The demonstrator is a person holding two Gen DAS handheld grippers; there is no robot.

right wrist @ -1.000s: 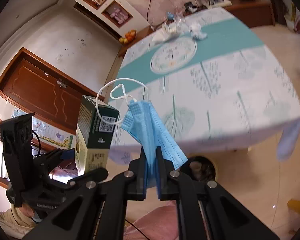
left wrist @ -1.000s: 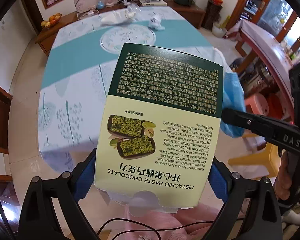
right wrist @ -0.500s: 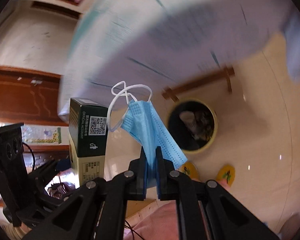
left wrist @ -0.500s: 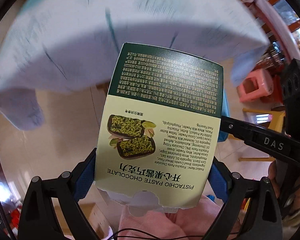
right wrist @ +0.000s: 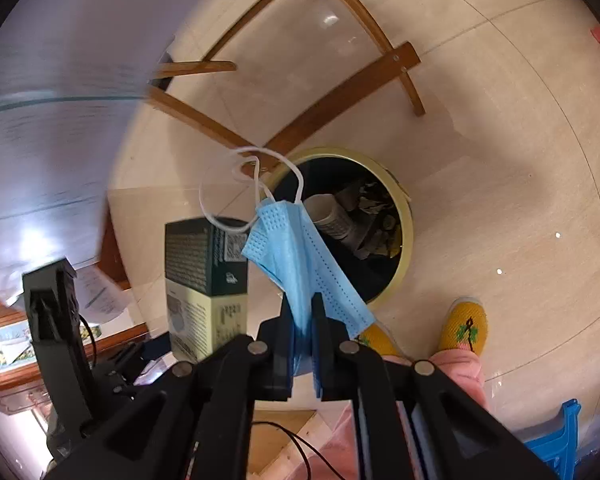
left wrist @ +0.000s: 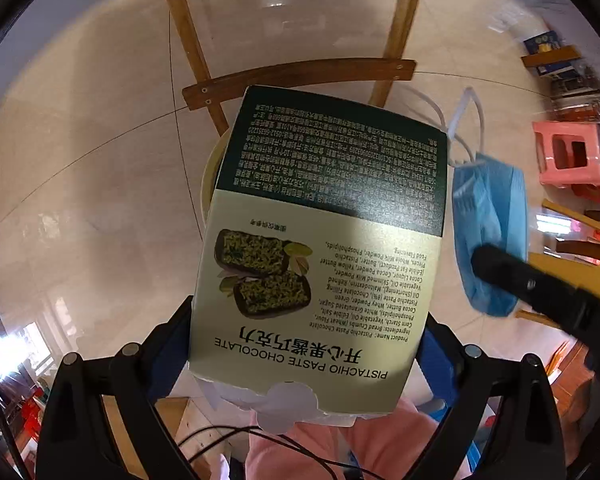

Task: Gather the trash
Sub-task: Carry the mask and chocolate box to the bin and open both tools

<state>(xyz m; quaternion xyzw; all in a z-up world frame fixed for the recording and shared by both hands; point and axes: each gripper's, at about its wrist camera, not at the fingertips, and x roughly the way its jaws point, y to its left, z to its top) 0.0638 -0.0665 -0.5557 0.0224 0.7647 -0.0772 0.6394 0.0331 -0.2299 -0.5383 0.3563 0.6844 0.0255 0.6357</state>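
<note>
My left gripper (left wrist: 304, 344) is shut on a green and cream pistachio chocolate box (left wrist: 320, 240), held upright; the box also shows in the right wrist view (right wrist: 206, 284). My right gripper (right wrist: 302, 320) is shut on a blue face mask (right wrist: 300, 264), whose white ear loops stick up; the mask also shows in the left wrist view (left wrist: 488, 232). A round yellow-rimmed trash bin (right wrist: 406, 216) with a dark liner stands on the floor just beyond the mask and holds a paper cup and crumpled waste. In the left wrist view the box hides most of the bin (left wrist: 209, 176).
Wooden table legs and curved braces (right wrist: 340, 92) stand behind the bin. The tablecloth edge (right wrist: 52, 100) hangs at the left. Beige tiled floor surrounds the bin. Yellow slippers (right wrist: 462, 326) are near it. A pink stool (left wrist: 568, 154) stands at the right.
Both grippers have swung down from the tabletop to the floor under the table. The bin now lies straight ahead and closer. Box and mask stay gripped.
</note>
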